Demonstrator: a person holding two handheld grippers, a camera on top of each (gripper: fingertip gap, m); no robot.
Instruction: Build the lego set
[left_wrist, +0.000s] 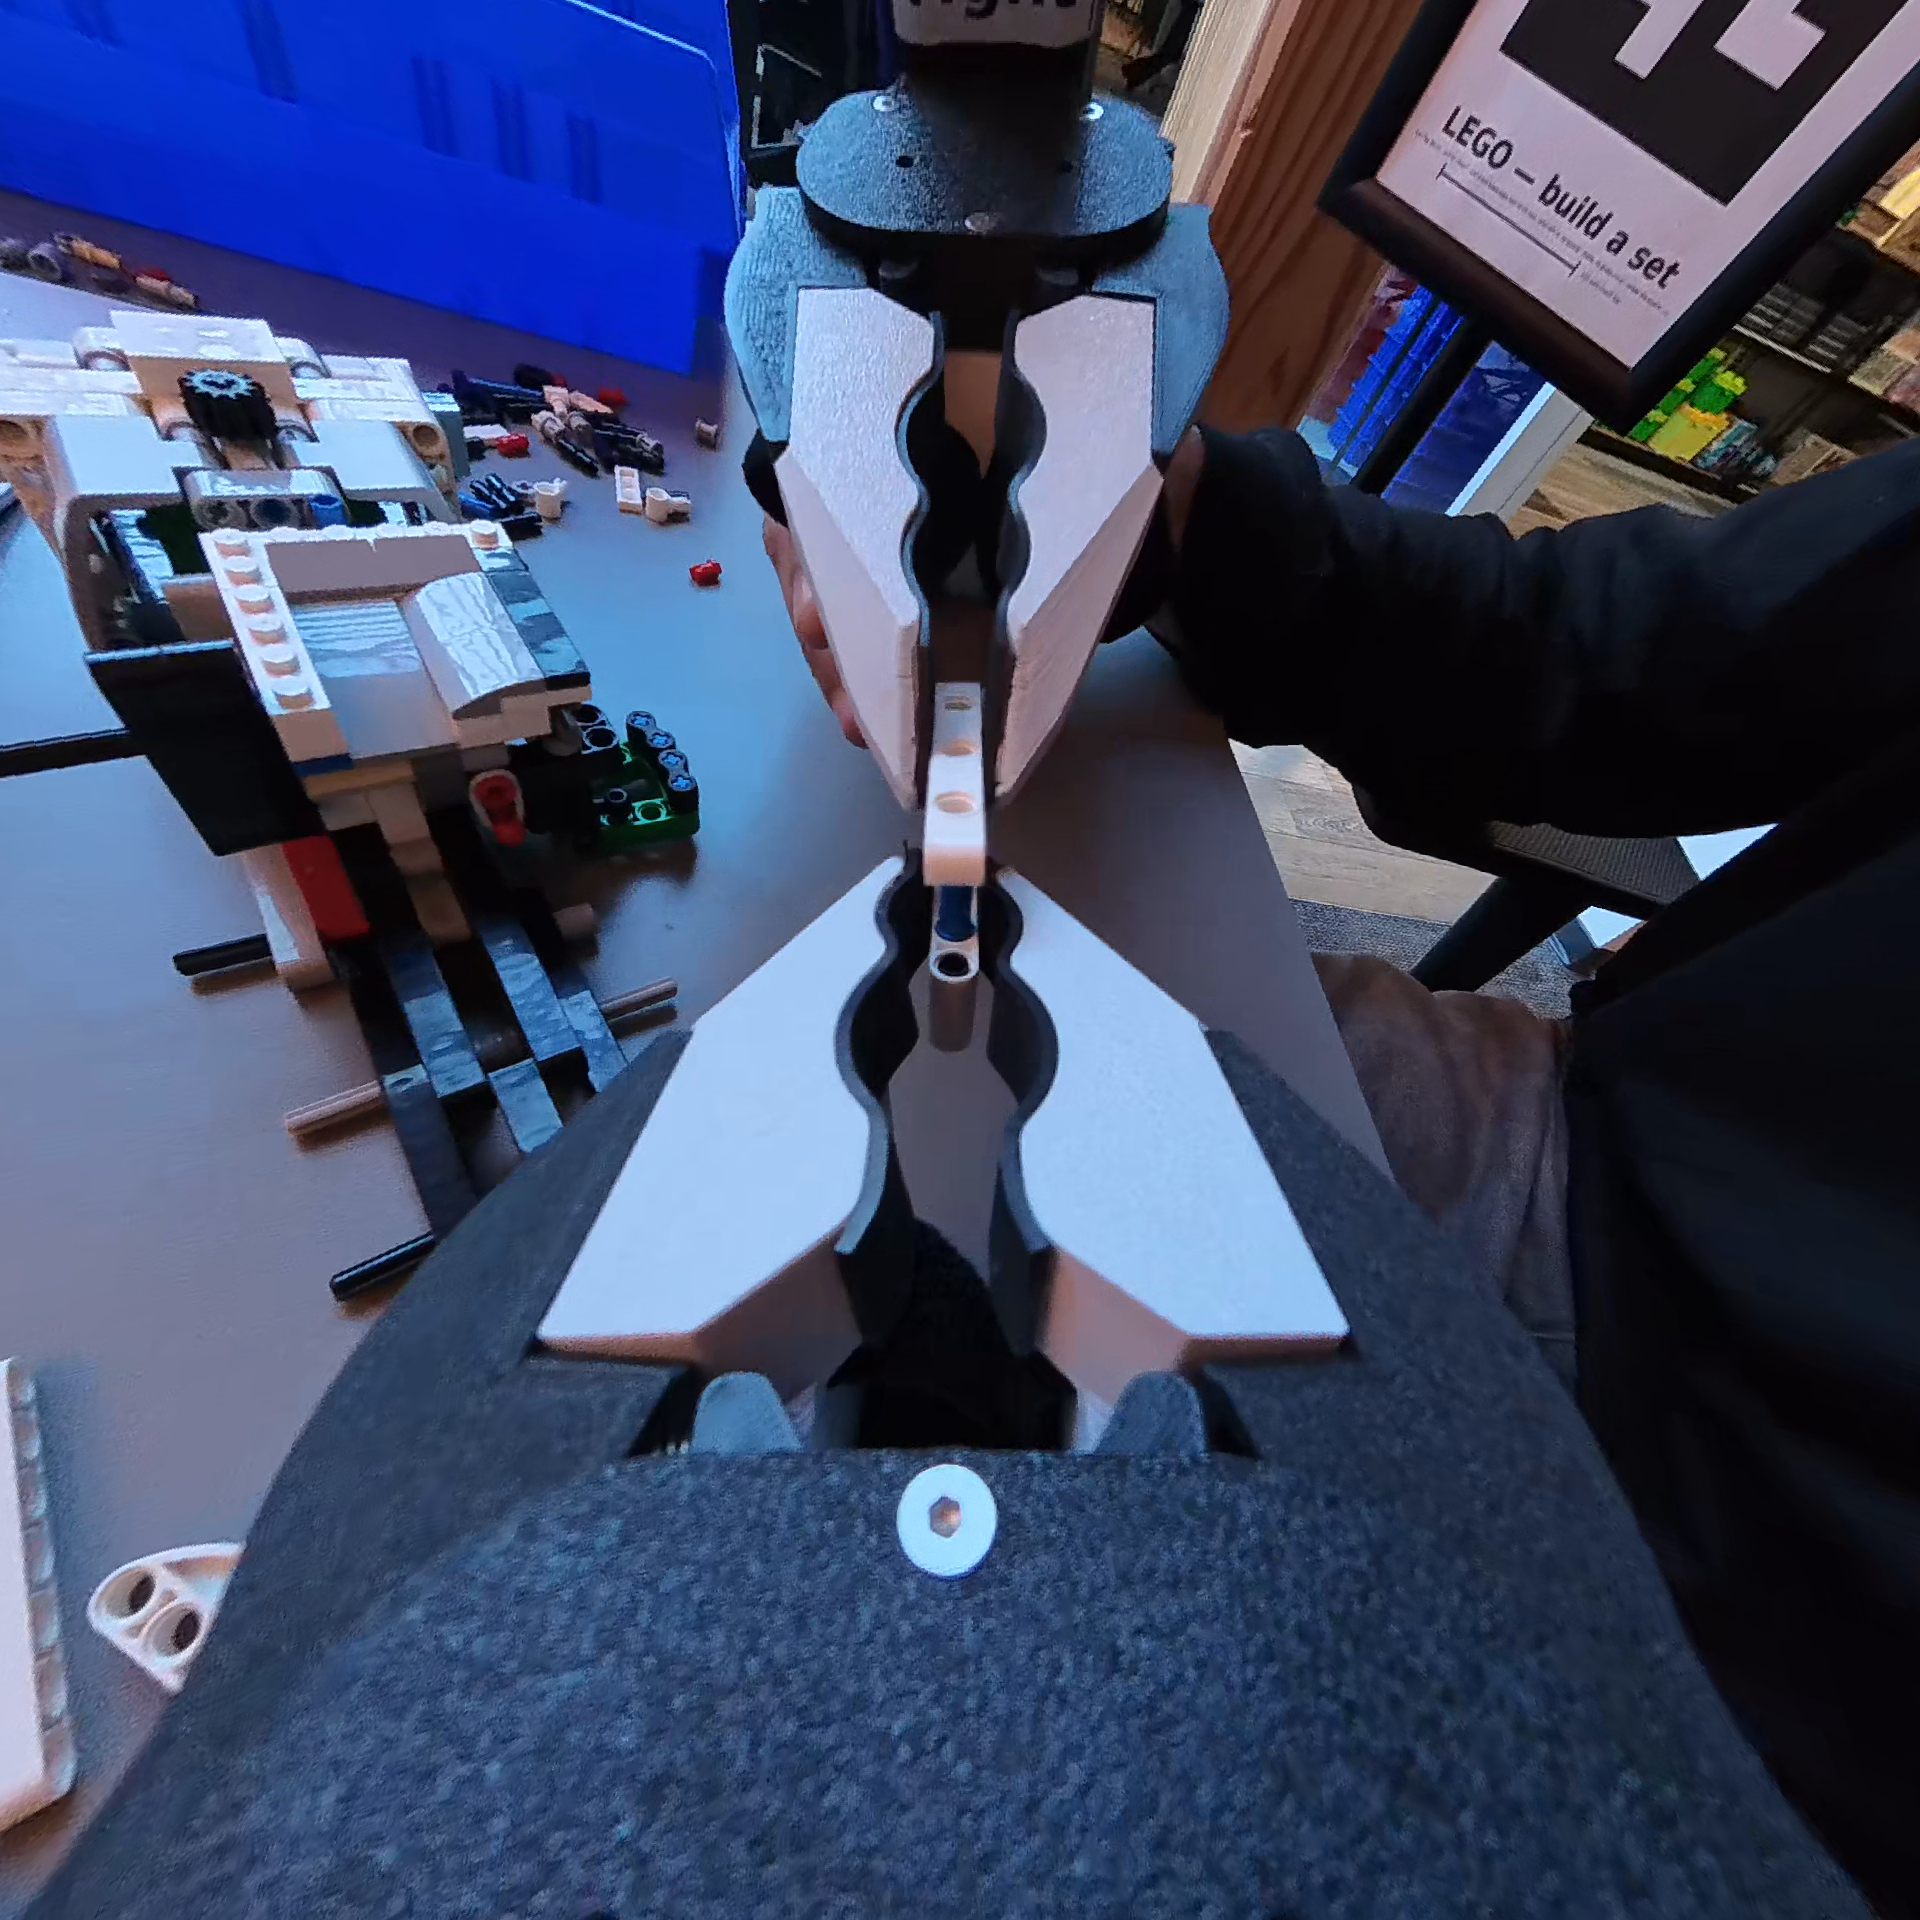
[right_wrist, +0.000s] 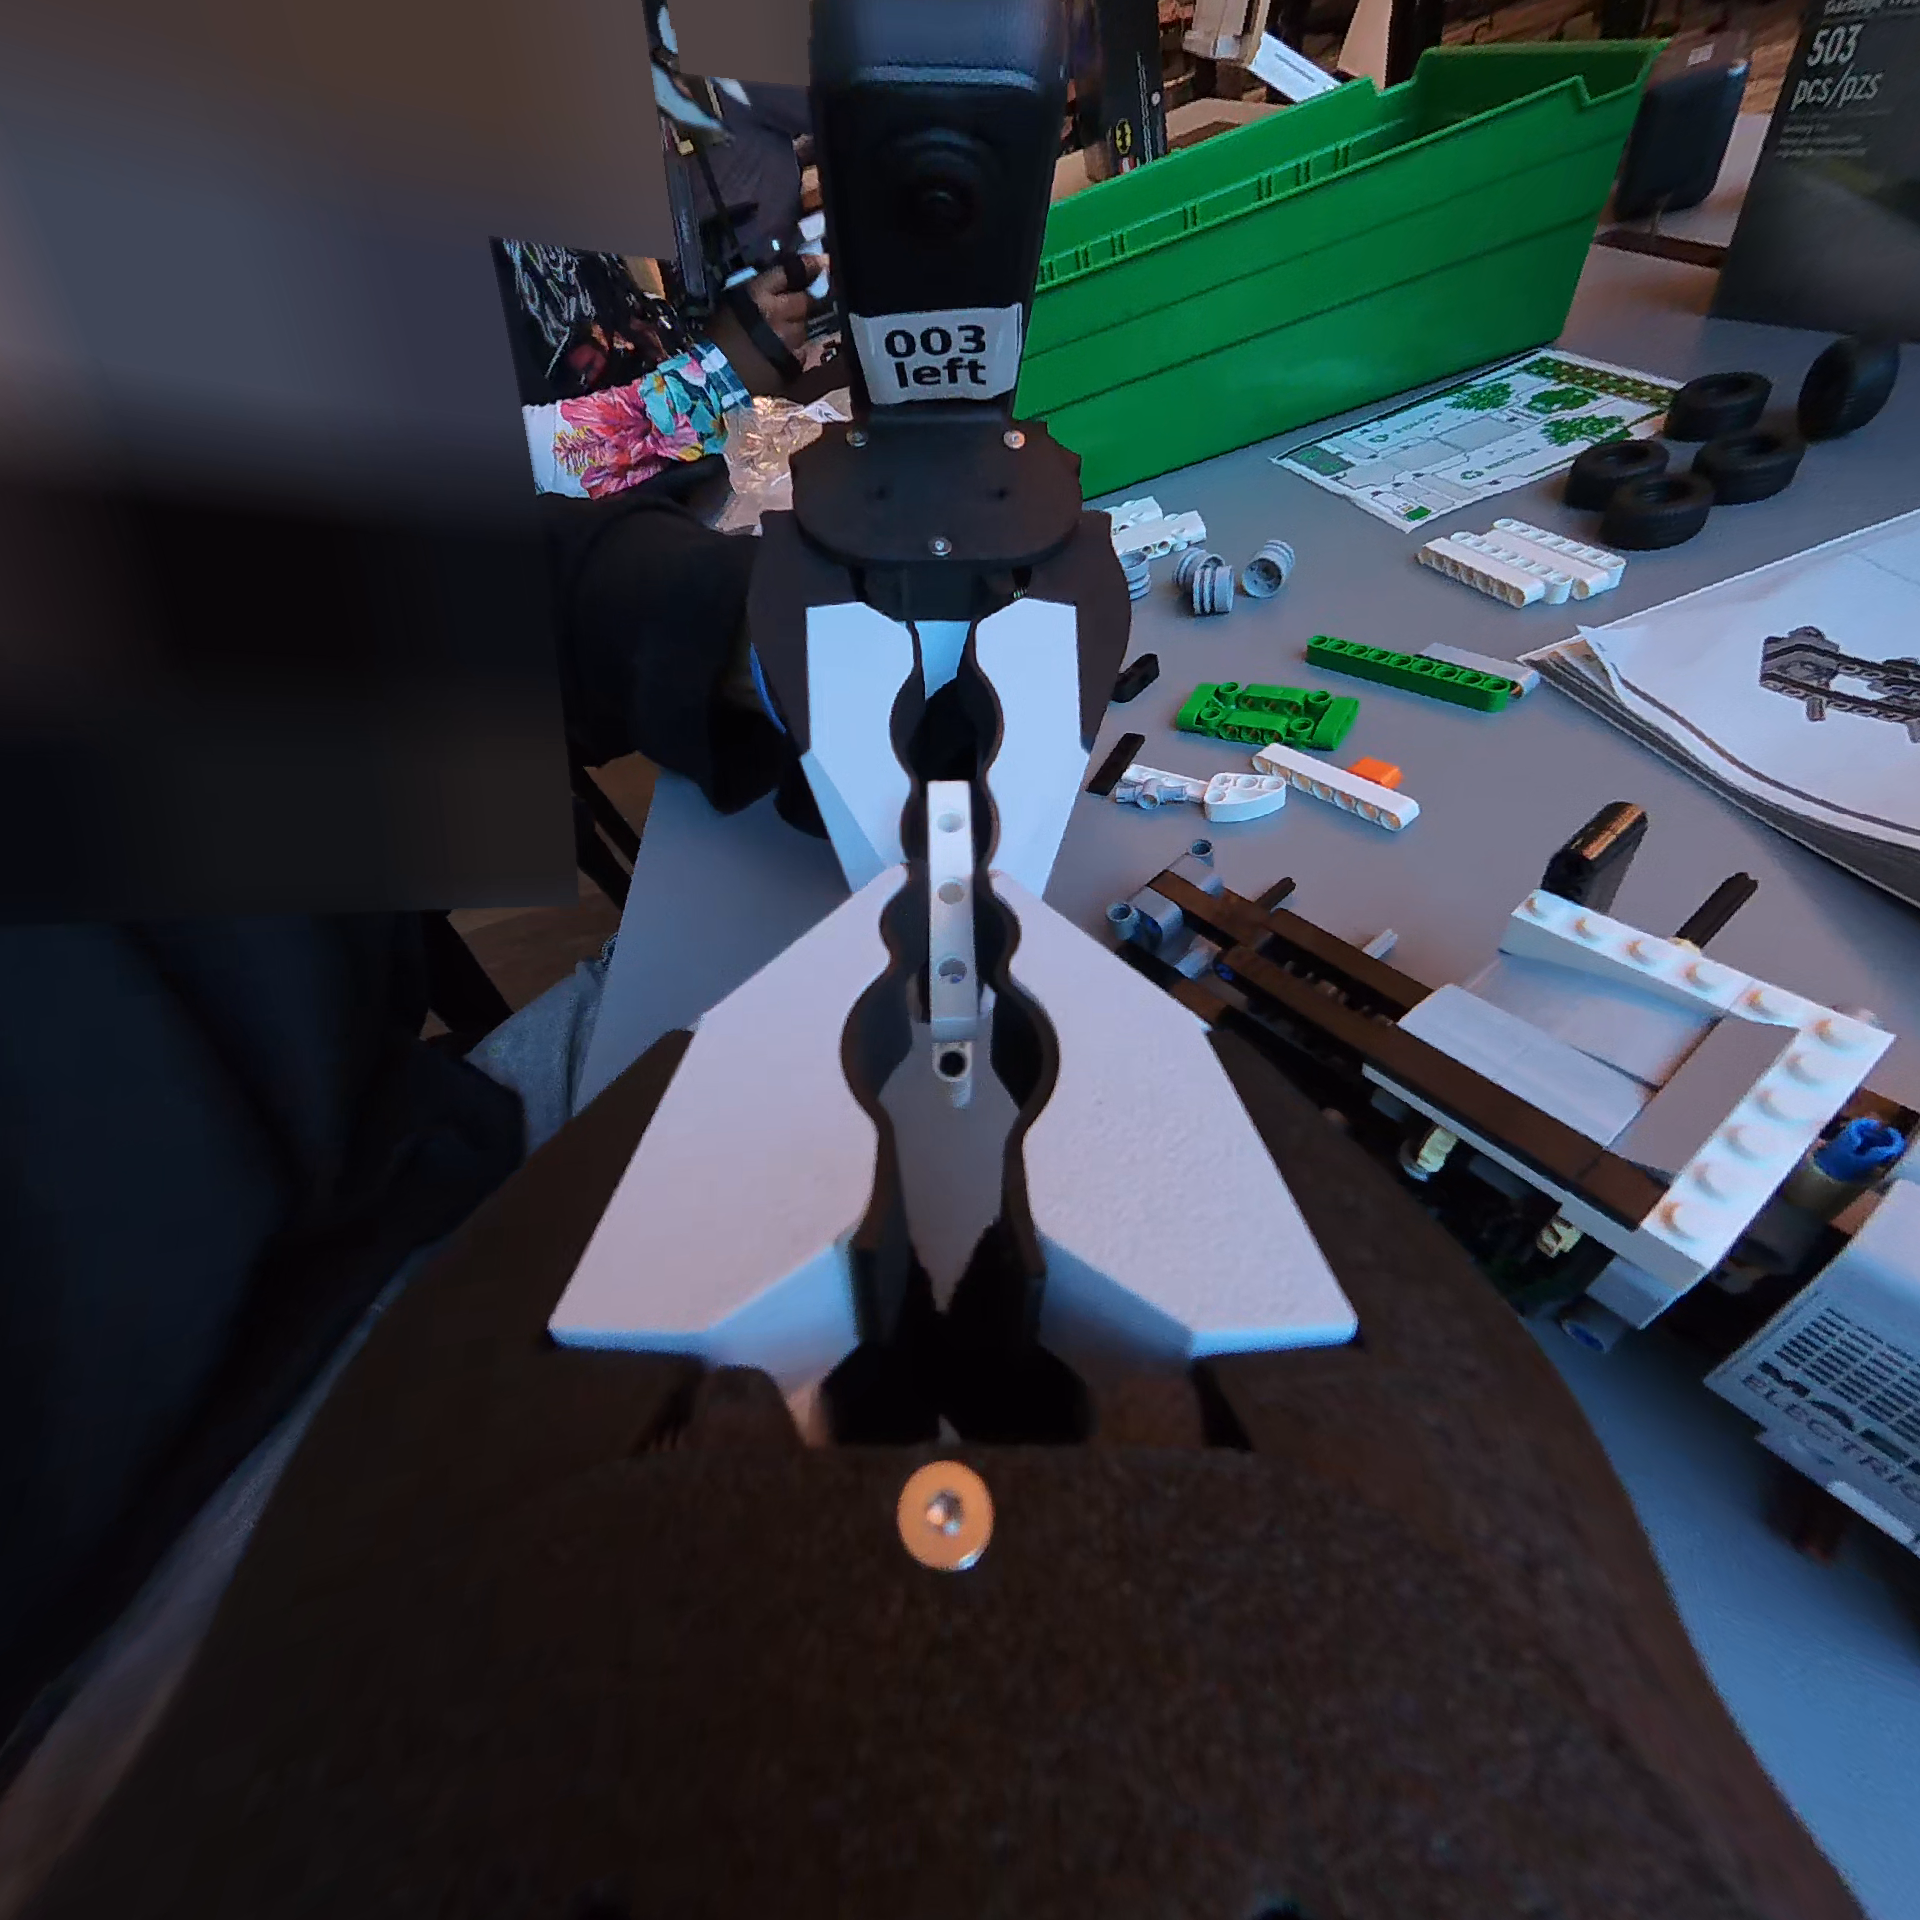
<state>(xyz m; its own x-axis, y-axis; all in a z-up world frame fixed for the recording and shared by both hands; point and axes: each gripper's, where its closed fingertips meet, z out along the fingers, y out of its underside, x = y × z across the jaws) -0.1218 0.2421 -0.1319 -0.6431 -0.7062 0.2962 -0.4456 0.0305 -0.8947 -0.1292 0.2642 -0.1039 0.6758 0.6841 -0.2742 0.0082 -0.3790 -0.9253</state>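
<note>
My right gripper (right_wrist: 951, 883) is shut on a white beam with holes (right_wrist: 951, 914). In the left wrist view it (left_wrist: 956, 800) comes in from above, tip to tip with my left gripper (left_wrist: 948, 883). The left jaws stand close together around the other end of the white beam (left_wrist: 956, 779). A small grey connector with a blue pin (left_wrist: 951, 966) hangs at the beam's end between the fingers, and also shows in the right wrist view (right_wrist: 951, 1068). Both grippers are held above the table's near edge. The partly built white and black truck (left_wrist: 343, 644) sits on the table (left_wrist: 156, 1091).
A blue bin (left_wrist: 364, 156) and loose small pieces (left_wrist: 582, 457) lie behind the truck (right_wrist: 1610, 1060). A green bin (right_wrist: 1299, 260), black tyres (right_wrist: 1683, 457), white beams (right_wrist: 1517, 561), green pieces (right_wrist: 1268, 717) and instruction pages (right_wrist: 1766, 707) are spread around. A framed sign (left_wrist: 1662, 156) stands at the right. Less than 4 cm separates the two grippers' tips.
</note>
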